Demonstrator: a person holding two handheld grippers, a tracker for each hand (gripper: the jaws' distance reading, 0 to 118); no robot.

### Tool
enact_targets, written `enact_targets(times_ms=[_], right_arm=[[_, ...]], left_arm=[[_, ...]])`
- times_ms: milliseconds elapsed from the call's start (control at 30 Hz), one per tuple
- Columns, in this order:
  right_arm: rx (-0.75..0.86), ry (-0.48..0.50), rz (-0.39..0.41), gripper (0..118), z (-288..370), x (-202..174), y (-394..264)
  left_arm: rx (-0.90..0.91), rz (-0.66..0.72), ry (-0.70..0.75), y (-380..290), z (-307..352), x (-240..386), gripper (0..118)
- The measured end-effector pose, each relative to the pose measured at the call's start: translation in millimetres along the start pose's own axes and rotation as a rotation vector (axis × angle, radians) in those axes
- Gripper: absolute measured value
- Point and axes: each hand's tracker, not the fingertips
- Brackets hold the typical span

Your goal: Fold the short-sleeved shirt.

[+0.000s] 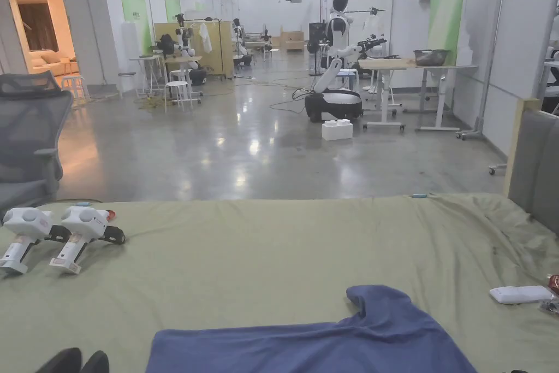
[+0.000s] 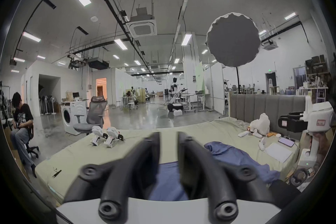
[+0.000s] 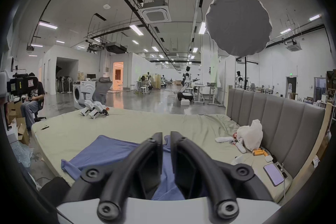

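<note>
A blue short-sleeved shirt [image 1: 327, 347] lies spread on the green bed sheet [image 1: 273, 248] near the front edge, one sleeve [image 1: 376, 297] pointing away. In the left gripper view my left gripper [image 2: 168, 137] hovers over the shirt [image 2: 236, 157], jaws a little apart with nothing between them. Its black tips [image 1: 79, 360] show at the bottom left of the head view. My right gripper [image 3: 166, 137] hangs above the shirt [image 3: 105, 149], with a narrow gap between its jaws and no cloth in it. A hand holds the right gripper [image 2: 281, 122] at the right edge of the left gripper view.
Two spare white grippers [image 1: 60, 235] lie at the bed's far left. A white device [image 1: 520, 294], a phone [image 3: 273, 174] and a white bag [image 3: 251, 137] sit by the grey headboard [image 3: 272, 118]. An office chair [image 1: 27, 134] stands left; a person [image 2: 21, 118] sits beyond.
</note>
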Motion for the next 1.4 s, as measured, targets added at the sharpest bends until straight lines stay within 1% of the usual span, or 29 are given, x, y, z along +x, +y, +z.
enact_targets(times_ms=[33, 100, 133, 233, 367, 533, 567, 667, 733, 767, 800, 833, 867, 900, 933, 967, 1033, 1133, 1200, 1267, 1333, 1400], right_arm=[[-0.001, 0.000, -0.003, 4, 0.6, -0.6, -2.4], [0.000, -0.003, -0.020, 0, 2.8, 0.4, -5.3], [0.003, -0.007, -0.028, 0, 4.4, 0.5, -6.2], [0.001, -0.013, -0.048, 0, 6.8, 3.2, -4.7], [-0.004, -0.015, -0.067, 0, 8.4, 8.7, 0.7], [-0.007, -0.033, -0.078, 0, 8.1, 13.0, 0.7], [-0.014, -0.036, -0.092, 0, 7.3, 14.5, -1.8], [-0.068, -0.034, -0.171, 0, 3.2, 20.7, -12.6], [-0.089, -0.033, -0.203, 0, 2.1, 24.5, -22.3], [-0.109, -0.041, -0.218, 0, 1.0, 25.8, -26.2], [-0.129, -0.047, -0.227, 0, -0.5, 27.0, -29.6], [-0.138, -0.048, -0.229, 0, -1.8, 28.2, -32.2], [-0.148, -0.049, -0.231, 0, -2.9, 29.0, -34.9], [-0.156, -0.053, -0.232, 0, -3.9, 30.1, -37.3], [-0.164, -0.059, -0.236, 0, -4.8, 31.2, -39.5], [-0.172, -0.061, -0.241, 0, -5.8, 32.7, -41.4], [-0.193, -0.065, -0.250, 0, -8.5, 35.4, -45.8], [-0.240, -0.070, -0.248, 0, -13.2, 37.4, -52.0], [-0.258, -0.071, -0.237, 0, -14.2, 37.4, -55.5], [-0.272, -0.072, -0.229, 0, -13.9, 37.7, -58.1], [-0.285, -0.075, -0.228, 0, -13.8, 39.8, -61.2], [-0.298, -0.075, -0.231, 0, -12.4, 38.0, -56.4]], left_arm=[[-0.002, -0.016, 0.004, -1.1, 1.4, 2.4, 9], [-0.008, -0.035, 0.006, -2.9, 4.3, 5.1, 3], [-0.015, -0.035, -0.005, -1.1, 3.7, 6.7, 0], [-0.049, 0.006, -0.036, 0.7, 3.2, 4.4, 0], [-0.037, -0.001, -0.021, 2.5, 1.6, 2.8, 0], [-0.057, 0.047, 0.002, -3.4, -5.0, -10.7, 0], [-0.090, 0.057, 0.014, -8.7, -8.3, -16.0, 0], [-0.179, 0.106, 0.039, -35.1, -19.5, -33.9, 0], [-0.268, 0.172, 0.050, -61.3, -32.3, -50.1, 0], [-0.312, 0.204, 0.049, -77.8, -39.5, -59.9, 3], [-0.361, 0.232, 0.040, -96.7, -46.4, -69.1, 3], [-0.398, 0.252, 0.050, -110.5, -52.6, -75.0, 6], [-0.468, 0.242, 0.067, -125.8, -61.8, -82.2, 14], [-0.559, 0.238, 0.067, -142.3, -73.2, -90.3, 34], [-0.658, 0.261, 0.102, -156.9, -84.4, -97.8, 58], [-0.692, 0.273, 0.131, -169.8, -91.8, -102.9, 77], [-0.663, 0.291, 0.109, -195.8, -100.0, -114.6, 76], [-0.738, 0.327, 0.065, -231.6, -115.5, -121.4, 74], [-0.801, 0.328, 0.051, -250.4, -120.5, -121.5, 65], [-0.825, 0.315, 0.049, -261.9, -122.8, -120.0, 56], [-0.849, 0.343, 0.036, -270.6, -121.4, -118.6, 54], [-0.857, 0.346, 0.024, -274.5, -120.4, -116.8, 45]])
